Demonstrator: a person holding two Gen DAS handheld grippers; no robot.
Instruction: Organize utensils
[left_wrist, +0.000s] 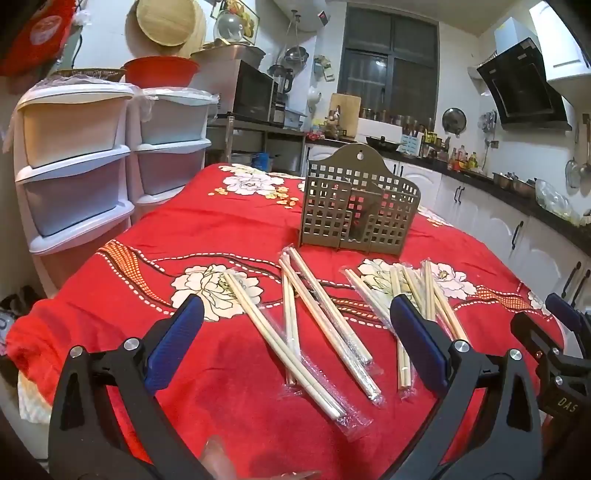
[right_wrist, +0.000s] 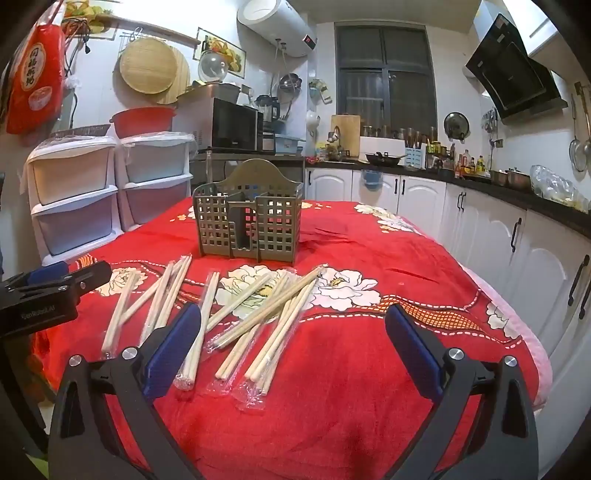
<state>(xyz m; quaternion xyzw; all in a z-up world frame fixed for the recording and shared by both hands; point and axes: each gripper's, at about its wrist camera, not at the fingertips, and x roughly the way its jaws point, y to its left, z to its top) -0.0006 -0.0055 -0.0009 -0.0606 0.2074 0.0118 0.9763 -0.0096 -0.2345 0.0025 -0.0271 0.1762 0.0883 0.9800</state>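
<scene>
Both grippers, left (left_wrist: 295, 325) and right (right_wrist: 293, 328), gape empty above wrapped chopsticks (right_wrist: 273, 306) before holder (right_wrist: 247, 218)

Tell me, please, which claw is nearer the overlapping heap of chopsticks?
Right. The right claw hangs open just before the heap; the left claw hangs open beside it.

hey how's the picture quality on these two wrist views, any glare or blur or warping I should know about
Left wrist view: strong fisheye bending at the edges, a pale blurred smear at the bottom edge, glints on the chopstick wrappers, left hand-held gripper sharp. Right wrist view: same warping, dark corners, even indoor light, chopsticks and holder in focus, right hand-held gripper sharp.
</scene>
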